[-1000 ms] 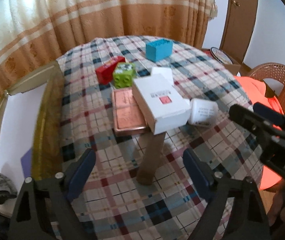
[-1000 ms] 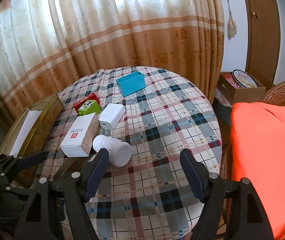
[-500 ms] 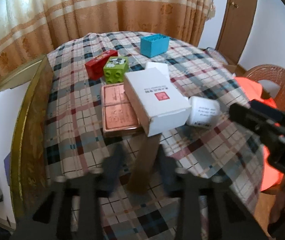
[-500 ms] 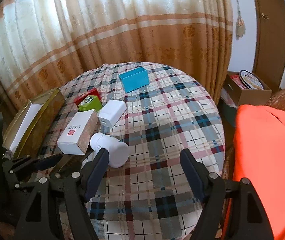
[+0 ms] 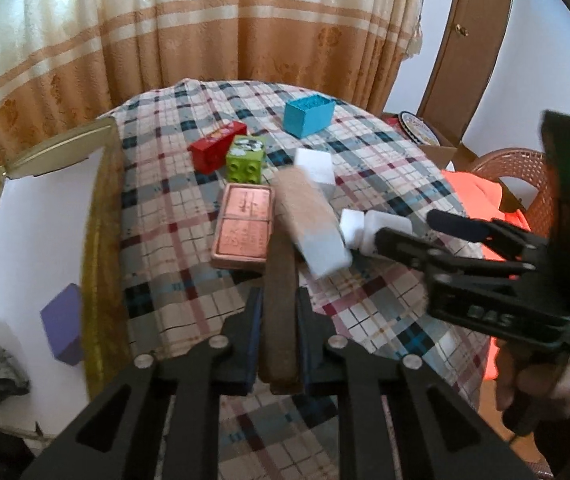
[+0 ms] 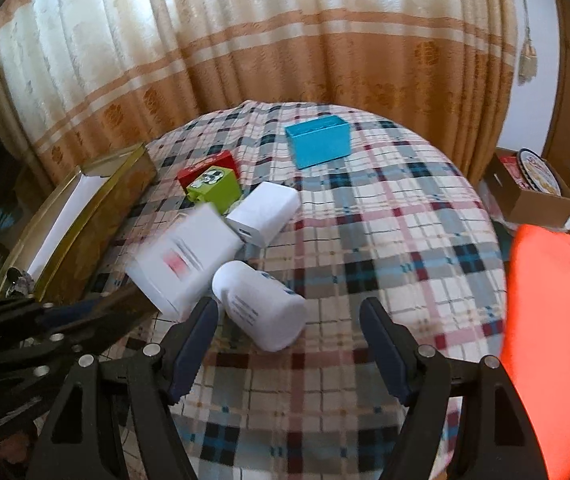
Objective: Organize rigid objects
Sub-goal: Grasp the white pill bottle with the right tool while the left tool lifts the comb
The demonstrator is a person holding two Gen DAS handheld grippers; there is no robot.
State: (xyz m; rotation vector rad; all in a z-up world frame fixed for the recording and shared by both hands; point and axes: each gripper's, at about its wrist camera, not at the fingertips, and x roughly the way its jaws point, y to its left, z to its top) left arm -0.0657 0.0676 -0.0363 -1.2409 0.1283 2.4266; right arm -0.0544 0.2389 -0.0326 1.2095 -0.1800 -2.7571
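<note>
At lower centre, the left gripper clenched the flat brown wooden bar at its near end; stiff, probably light. The right gripper stood released.

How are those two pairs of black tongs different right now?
The left tongs are shut on a flat brown bar, which pokes out between their blue pads; the right tongs stand open and grip nothing. The left tongs' bar runs under the blurred white box, while the right tongs sit with a white bottle, lying on its side, just ahead of their gap. Both are black, blue-padded, and aimed down at the checked tablecloth.
</note>
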